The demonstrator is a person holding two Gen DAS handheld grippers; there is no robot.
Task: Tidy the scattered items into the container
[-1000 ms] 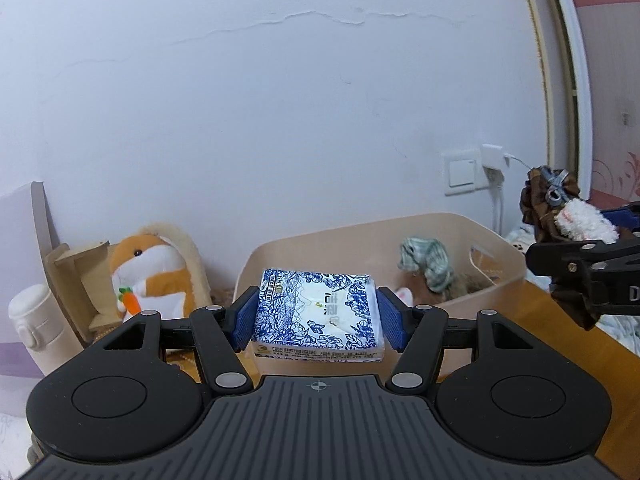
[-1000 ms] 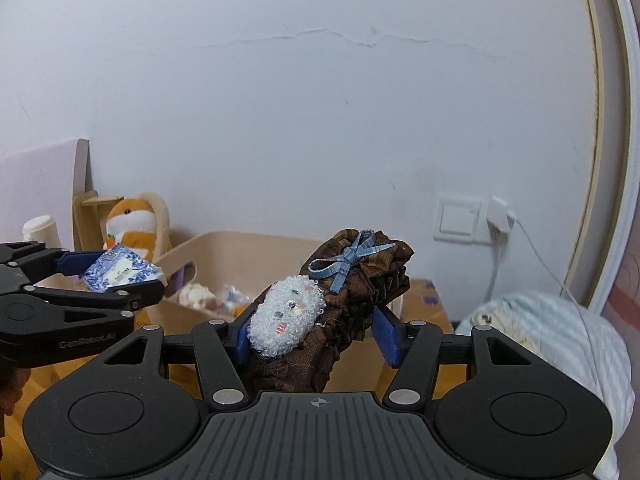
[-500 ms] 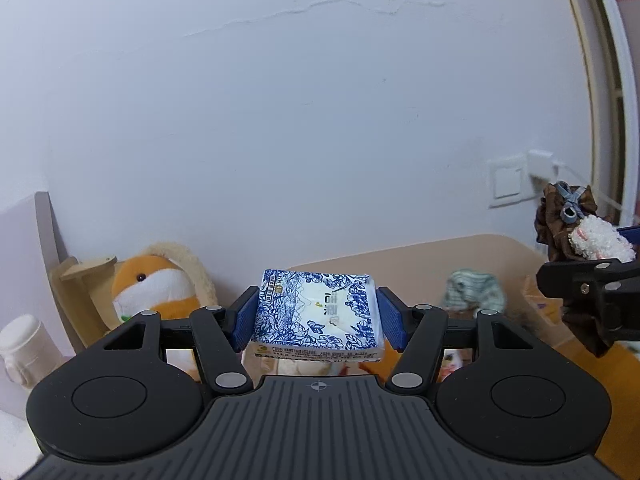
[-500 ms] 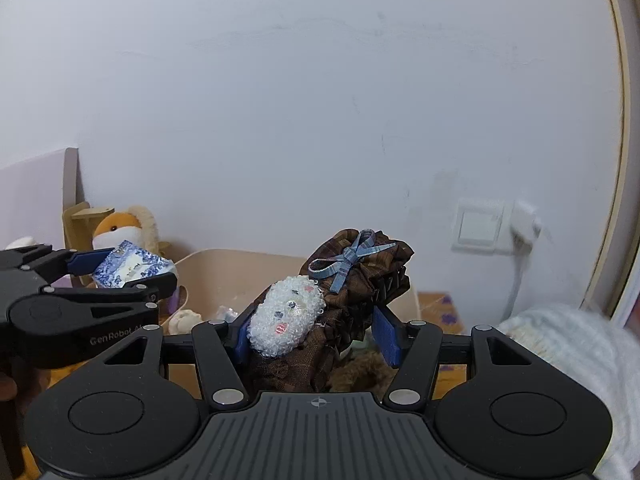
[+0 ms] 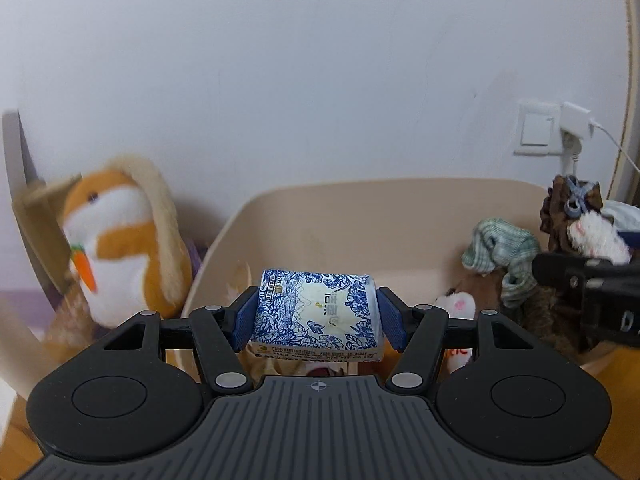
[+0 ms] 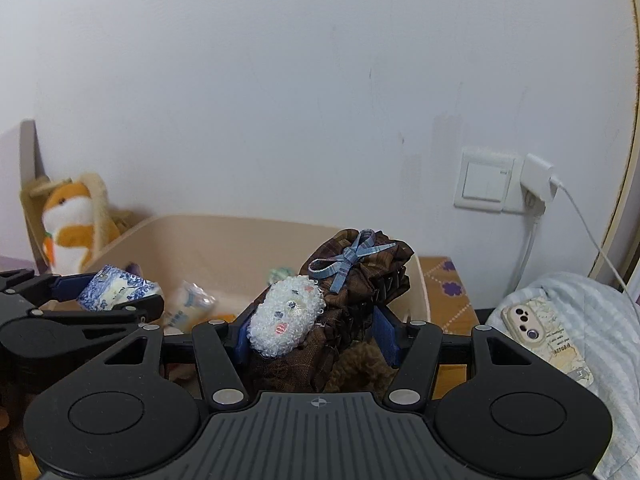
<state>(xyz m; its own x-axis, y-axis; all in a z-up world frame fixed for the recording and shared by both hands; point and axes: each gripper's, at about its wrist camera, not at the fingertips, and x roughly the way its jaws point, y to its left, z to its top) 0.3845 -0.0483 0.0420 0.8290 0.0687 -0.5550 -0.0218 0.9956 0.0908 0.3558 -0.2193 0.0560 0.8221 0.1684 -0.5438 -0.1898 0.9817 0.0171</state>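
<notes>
My left gripper [image 5: 318,322] is shut on a blue-and-white tissue pack [image 5: 318,312], held over the near edge of the beige bin [image 5: 360,216]. The pack also shows in the right wrist view [image 6: 116,292]. My right gripper [image 6: 316,334] is shut on a brown scrunchie with a white fluffy patch and blue bow [image 6: 320,304], over the right part of the bin [image 6: 208,248]. The scrunchie shows at the right of the left wrist view [image 5: 576,224]. A green checked cloth [image 5: 504,252] and other small items lie in the bin.
An orange-and-white plush toy [image 5: 120,236] leans against the wall left of the bin. A wall switch and charger with cable [image 6: 508,182] are at the right. A phone [image 6: 532,326] lies on a striped cloth at the right.
Both grippers have moved forward and lower over the bin with their items still held. The bin now fills more of both views.
</notes>
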